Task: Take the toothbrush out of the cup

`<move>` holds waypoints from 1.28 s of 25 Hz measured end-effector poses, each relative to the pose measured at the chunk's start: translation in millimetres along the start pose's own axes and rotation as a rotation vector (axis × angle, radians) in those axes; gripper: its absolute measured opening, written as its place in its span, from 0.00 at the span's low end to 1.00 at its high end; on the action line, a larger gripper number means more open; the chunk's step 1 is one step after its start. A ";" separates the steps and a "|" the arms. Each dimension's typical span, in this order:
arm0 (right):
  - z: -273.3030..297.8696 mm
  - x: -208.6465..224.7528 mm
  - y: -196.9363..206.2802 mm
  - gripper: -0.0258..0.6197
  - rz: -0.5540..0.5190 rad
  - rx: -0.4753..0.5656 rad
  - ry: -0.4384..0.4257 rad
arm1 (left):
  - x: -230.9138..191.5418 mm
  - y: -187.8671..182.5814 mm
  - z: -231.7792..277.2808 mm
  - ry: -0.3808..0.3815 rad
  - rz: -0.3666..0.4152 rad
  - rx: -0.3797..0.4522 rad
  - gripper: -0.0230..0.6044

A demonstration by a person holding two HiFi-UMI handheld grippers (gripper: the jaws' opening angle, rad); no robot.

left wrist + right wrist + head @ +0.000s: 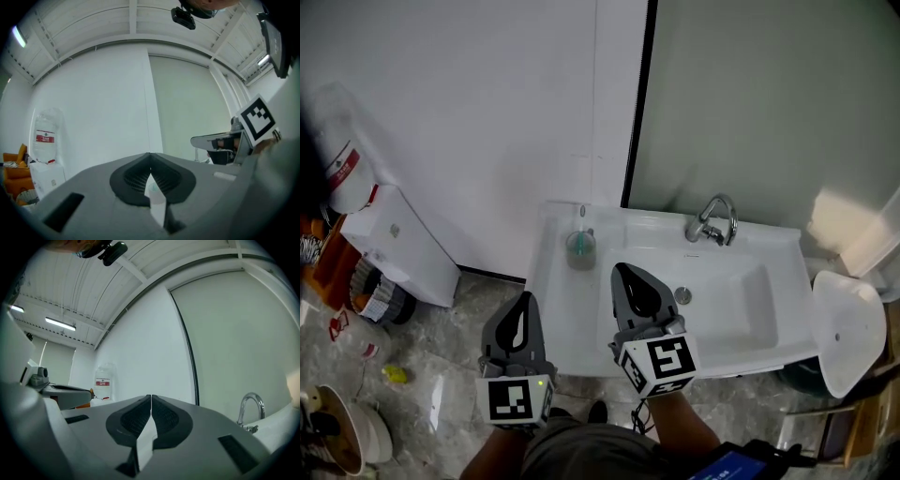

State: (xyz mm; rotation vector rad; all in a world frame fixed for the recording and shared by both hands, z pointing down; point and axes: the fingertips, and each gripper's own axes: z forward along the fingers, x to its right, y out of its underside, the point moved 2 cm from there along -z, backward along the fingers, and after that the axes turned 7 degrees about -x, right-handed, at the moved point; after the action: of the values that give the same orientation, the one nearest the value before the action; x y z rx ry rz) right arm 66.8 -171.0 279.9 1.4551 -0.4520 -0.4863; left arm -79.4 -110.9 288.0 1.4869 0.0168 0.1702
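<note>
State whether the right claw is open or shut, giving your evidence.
Shut. In the right gripper view, the right claw has its two jaws meeting along a thin line, with nothing between them.

Both tools are smooth grey plastic, tapering to a point: the left gripper (524,302) and the right gripper (625,272), with black ribbed pads (133,178) inside. Each carries a white marker cube (662,363) printed with black squares; a green light (542,382) glows on the left one.

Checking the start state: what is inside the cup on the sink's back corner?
In the cup, a teal shape and a thin stem rising above the rim, likely the toothbrush. Its lower end is hidden by the cup wall.
</note>
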 end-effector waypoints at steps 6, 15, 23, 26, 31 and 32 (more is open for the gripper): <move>16.6 0.2 -4.5 0.06 -0.016 0.001 -0.016 | -16.3 6.9 6.1 -0.044 -0.029 -0.040 0.06; 58.6 4.4 37.0 0.06 0.026 -0.089 -0.003 | -39.9 40.3 42.9 -0.024 -0.053 -0.107 0.06; 106.6 9.4 62.7 0.06 0.043 -0.162 0.019 | -63.4 59.0 96.9 0.035 -0.075 -0.136 0.06; 125.8 16.7 75.1 0.06 0.055 -0.189 0.034 | -68.4 68.1 120.7 0.059 -0.084 -0.152 0.06; 155.9 26.0 94.7 0.06 0.075 -0.241 0.035 | -74.1 87.4 155.3 0.091 -0.094 -0.202 0.06; 162.5 27.3 98.9 0.07 0.077 -0.253 0.029 | -74.9 90.4 161.9 0.097 -0.091 -0.212 0.06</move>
State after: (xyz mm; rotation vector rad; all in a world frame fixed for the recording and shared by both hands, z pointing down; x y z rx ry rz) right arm 0.9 -314.6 389.3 1.1954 -0.4063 -0.4433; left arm -144.0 -273.6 384.6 1.2632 0.1401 0.1649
